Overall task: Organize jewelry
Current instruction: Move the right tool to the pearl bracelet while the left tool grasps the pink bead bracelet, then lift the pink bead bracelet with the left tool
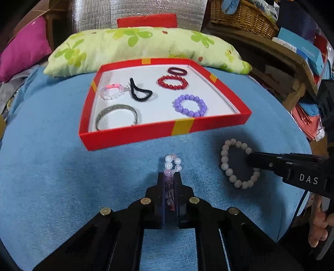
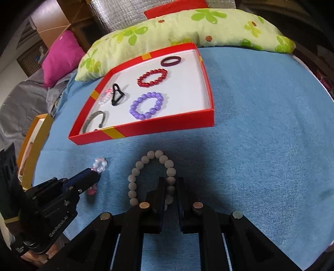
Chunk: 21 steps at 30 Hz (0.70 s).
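On the blue cloth (image 1: 62, 166) lies a pink and clear bead bracelet (image 1: 172, 163), squeezed flat between the fingers of my left gripper (image 1: 169, 177), which is shut on it. To its right my right gripper (image 2: 170, 183) is shut on one side of a pale bead bracelet (image 2: 150, 158), whose loop rests on the cloth. From the left wrist view that pale bracelet (image 1: 224, 160) shows with the right gripper (image 1: 253, 161) coming in from the right. The red box lid (image 1: 146, 133) behind holds a purple bracelet (image 1: 190, 105), red bracelet (image 1: 172, 82), silver bangle (image 1: 117, 115) and hair ties.
A green flowered pillow (image 1: 135, 45) lies behind the red lid, with a magenta cushion (image 1: 23, 54) at the far left. A wicker basket (image 1: 246, 16) and boxes stand at the right. A yellow frame (image 2: 33, 141) sits off the cloth's left edge.
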Motion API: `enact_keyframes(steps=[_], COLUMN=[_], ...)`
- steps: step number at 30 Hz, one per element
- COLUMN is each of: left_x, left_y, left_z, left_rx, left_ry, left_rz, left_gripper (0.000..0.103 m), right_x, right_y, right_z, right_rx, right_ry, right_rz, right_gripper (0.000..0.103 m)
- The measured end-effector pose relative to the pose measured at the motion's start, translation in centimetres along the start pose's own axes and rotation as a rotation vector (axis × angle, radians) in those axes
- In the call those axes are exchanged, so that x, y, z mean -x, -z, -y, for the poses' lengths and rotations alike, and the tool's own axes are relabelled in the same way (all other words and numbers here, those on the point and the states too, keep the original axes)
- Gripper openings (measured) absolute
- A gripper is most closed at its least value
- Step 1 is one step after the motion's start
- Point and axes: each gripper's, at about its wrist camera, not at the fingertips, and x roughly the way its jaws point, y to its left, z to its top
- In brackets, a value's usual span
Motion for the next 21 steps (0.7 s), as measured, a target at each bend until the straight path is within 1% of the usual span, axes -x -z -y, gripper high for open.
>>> enact_keyframes(steps=[2,4,9,17,20,21], left_x=[0.3,0.6,1.6,2.7,2.7,2.7], left_y=[-0.1,-0.1,-0.1,-0.2,-0.2,-0.2], left_z=[-0.3,-0.9,-1.6,-2.2,-2.3,-2.4], left_rx=[0.000,0.019,0.018,0.010,0.010,0.011], left_ry=[-0.020,-0.023,-0.065,-0.134,-0.149,-0.149], left_rz=[0.010,0.016,0.043,0.063,0.060,0.061], left_gripper=[0.008,0.008,0.008,0.008,0.008,0.008], right_x=[0.4,0.6,-0.6,-1.0,-1.2,-1.2], right_y=[0.0,-0.1,0.0,0.1,0.1,0.1], right_z=[-0.2,-0.5,-0.7,-1.1,-1.5,-1.6], right_rx=[0.003,0.009,-0.004,0.005,0.020,0.025], right_ry=[-0.014,-0.027,-0.023,-0.002,0.009,0.009], right_rz=[0.020,0.027,-0.018,-0.026,-0.025,-0.023], right_gripper=[0.011,0.011,0.011,0.012,0.012,0.014])
